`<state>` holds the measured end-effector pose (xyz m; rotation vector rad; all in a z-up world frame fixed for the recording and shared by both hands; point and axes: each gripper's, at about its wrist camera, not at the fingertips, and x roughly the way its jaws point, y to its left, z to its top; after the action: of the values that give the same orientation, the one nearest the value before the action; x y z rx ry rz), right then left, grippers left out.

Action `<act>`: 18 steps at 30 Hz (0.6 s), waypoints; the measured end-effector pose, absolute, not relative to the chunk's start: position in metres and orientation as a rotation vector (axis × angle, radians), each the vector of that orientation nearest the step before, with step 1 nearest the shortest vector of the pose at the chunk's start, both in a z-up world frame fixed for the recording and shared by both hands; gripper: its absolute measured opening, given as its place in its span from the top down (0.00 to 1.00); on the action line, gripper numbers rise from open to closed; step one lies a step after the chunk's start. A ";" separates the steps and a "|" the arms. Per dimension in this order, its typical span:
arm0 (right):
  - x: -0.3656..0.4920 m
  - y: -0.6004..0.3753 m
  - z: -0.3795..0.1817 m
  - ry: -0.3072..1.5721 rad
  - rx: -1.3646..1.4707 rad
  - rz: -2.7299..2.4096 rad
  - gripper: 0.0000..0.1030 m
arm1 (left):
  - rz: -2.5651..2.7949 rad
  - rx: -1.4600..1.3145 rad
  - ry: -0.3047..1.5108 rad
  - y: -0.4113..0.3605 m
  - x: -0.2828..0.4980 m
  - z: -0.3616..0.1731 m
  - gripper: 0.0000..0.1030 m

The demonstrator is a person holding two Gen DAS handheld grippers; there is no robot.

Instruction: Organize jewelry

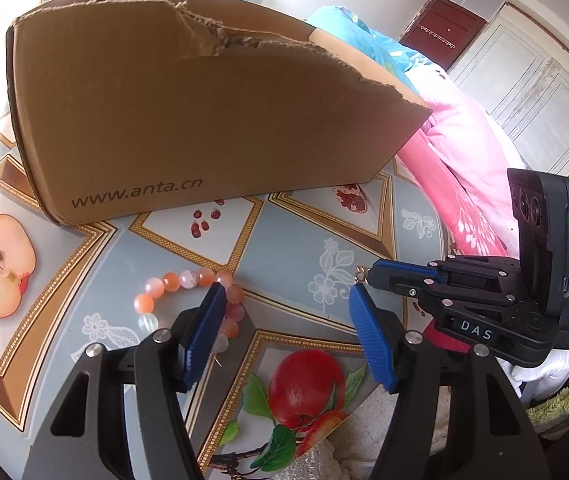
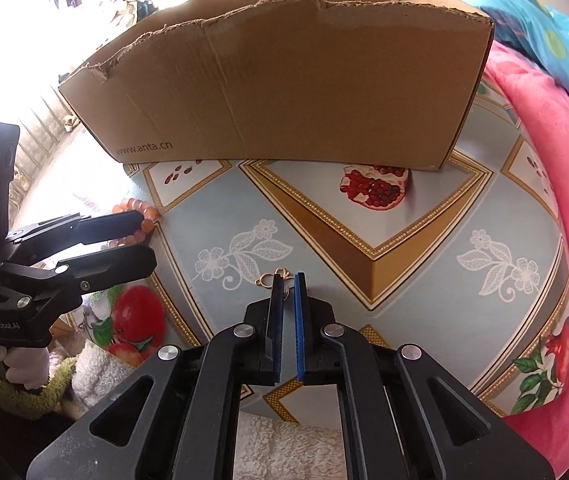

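Box [image 2: 284, 92]: you see matt brown corrugated cardboard, top edge torn and rough.
Tabletop [image 2: 424, 272]: your work surface is a smooth, slightly glossy printed covering.
Bracelet [image 1: 188, 280]: glossy, translucent orange and pale beads.
Gold piece [image 2: 270, 278]: small, shiny gold-coloured metal at your right claw [image 2: 289, 280].
Left claw [image 1: 286, 300]: matt black plastic, ribbed blue pads [image 1: 204, 336], bright metal pins.
Blanket [image 2: 544, 140]: soft pink cloth.

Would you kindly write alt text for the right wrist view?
The right gripper is shut on a small gold trinket above a fruit-patterned tablecloth. Behind stands a torn cardboard box; at left, the left gripper stands open beside an orange bead bracelet.
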<state>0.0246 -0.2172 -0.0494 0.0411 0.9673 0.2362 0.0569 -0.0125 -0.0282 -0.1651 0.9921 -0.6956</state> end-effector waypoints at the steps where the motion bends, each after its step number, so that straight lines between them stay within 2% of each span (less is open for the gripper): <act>1: 0.024 -0.217 -0.049 0.967 0.044 0.239 0.96 | -0.695 -0.165 0.992 -0.013 0.057 -0.028 0.40; 8: 0.034 -0.216 -0.050 0.963 0.092 0.250 0.93 | -0.695 -0.165 0.992 -0.013 0.057 -0.028 0.40; 12: 0.034 -0.214 -0.045 0.941 0.070 0.263 0.81 | -0.698 -0.165 0.992 -0.013 0.057 -0.028 0.40; 18: 0.039 -0.201 -0.050 0.928 -0.031 0.278 0.80 | -0.697 -0.167 0.991 -0.014 0.057 -0.029 0.40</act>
<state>0.0394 -0.2008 -0.0497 -0.0310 0.9279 0.2777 0.0572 -0.0142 -0.0287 -0.1669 0.9909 -0.6966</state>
